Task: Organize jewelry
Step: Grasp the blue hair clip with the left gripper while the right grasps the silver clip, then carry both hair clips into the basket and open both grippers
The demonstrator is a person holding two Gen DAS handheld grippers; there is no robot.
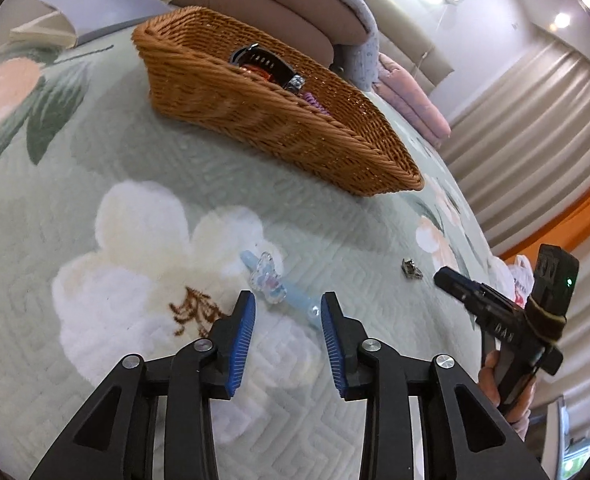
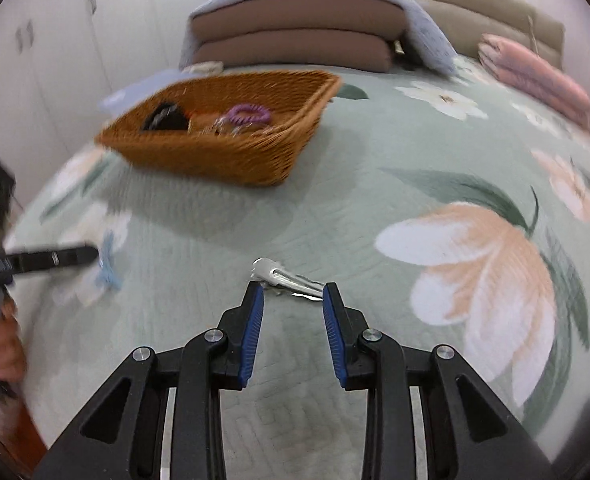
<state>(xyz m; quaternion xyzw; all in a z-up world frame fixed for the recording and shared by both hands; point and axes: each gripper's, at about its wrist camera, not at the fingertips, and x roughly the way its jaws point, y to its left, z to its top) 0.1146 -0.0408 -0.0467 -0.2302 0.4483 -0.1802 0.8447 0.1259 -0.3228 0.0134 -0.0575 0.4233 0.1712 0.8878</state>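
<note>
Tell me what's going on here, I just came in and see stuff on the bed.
A person is tidying jewelry into a basket with two handheld grippers. The left gripper is open over a blue butterfly clip on the quilt. The right gripper is open over a silver clip. Neither is gripped yet. The basket already holds some pieces.

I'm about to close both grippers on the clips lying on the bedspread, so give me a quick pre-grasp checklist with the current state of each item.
1. left gripper jaws apart, nothing between the pads: ok.
2. blue butterfly clip centred between the left fingertips: not ok, it lies just beyond the tips.
3. right gripper jaws apart and empty: ok.
4. silver clip lined up with the right gripper: ok, it lies across the gap just beyond the tips.
5. wicker basket unobstructed for the drop: ok, its top is open and it holds a few items.
6. The two grippers apart from each other: ok.
</note>
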